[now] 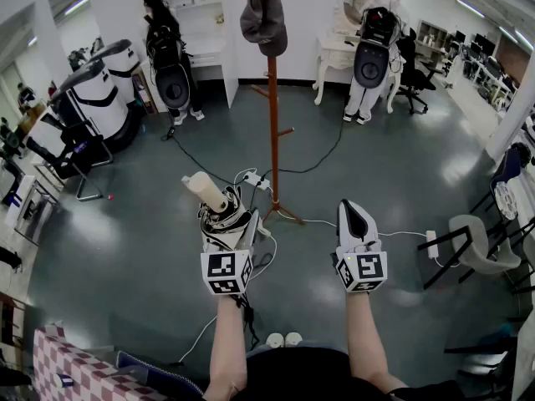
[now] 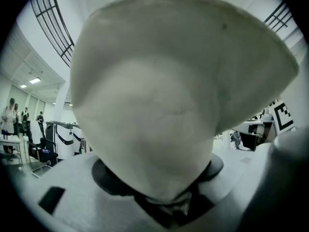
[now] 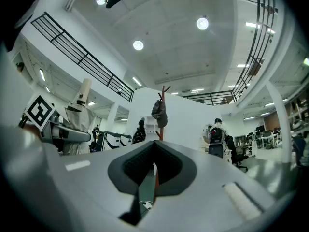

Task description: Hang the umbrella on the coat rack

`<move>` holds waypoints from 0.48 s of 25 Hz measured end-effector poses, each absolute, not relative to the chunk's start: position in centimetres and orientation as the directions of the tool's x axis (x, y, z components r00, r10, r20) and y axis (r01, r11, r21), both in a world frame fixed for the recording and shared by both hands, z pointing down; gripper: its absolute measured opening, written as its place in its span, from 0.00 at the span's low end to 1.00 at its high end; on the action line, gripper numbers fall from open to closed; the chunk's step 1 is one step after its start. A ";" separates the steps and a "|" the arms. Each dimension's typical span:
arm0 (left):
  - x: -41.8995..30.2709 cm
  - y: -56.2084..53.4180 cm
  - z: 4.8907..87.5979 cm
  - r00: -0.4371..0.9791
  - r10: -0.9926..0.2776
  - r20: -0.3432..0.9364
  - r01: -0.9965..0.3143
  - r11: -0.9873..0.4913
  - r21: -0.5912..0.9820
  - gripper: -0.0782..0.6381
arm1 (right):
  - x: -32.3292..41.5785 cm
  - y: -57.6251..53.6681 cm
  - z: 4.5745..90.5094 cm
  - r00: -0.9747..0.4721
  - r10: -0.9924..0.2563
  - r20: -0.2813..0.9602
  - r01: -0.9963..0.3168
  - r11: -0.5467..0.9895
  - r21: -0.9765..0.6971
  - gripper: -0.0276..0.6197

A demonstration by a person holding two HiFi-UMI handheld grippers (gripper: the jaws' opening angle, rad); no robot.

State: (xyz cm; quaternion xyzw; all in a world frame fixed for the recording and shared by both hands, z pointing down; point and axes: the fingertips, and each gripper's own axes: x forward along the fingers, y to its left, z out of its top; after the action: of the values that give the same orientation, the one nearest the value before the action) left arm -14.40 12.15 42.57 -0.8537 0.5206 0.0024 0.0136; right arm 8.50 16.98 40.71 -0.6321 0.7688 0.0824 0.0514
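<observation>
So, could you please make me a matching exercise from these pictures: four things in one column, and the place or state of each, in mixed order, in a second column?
Things:
1. umbrella
2. cap
3. right gripper
4. coat rack

Places or states:
A. jaws together, nothing between them
B. brown, stands upright
C. held in the left gripper
D. hangs at the top of the rack

Pairs: 1-C; 2-D; 3-A; 4-B
</observation>
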 end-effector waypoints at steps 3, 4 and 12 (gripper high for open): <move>-14.5 12.1 42.7 0.457 -0.889 -0.016 -0.889 -0.457 -0.020 0.55 | 8.3 17.0 40.7 -0.201 -0.962 -0.183 -0.979 0.192 0.065 0.04; -14.5 12.1 42.8 0.456 -0.890 -0.013 -0.890 -0.456 -0.024 0.55 | 8.3 17.0 40.7 -0.203 -0.962 -0.183 -0.979 0.194 0.067 0.04; -14.5 12.4 43.0 0.457 -0.889 -0.008 -0.889 -0.457 -0.018 0.55 | 8.4 17.2 40.6 -0.199 -0.964 -0.176 -0.979 0.188 0.076 0.04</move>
State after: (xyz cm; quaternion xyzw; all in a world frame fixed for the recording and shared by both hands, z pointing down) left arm -14.50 12.39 43.03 -0.8536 0.5209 -0.0012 0.0096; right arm 8.36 17.23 40.62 -0.6315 0.7694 0.0856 0.0439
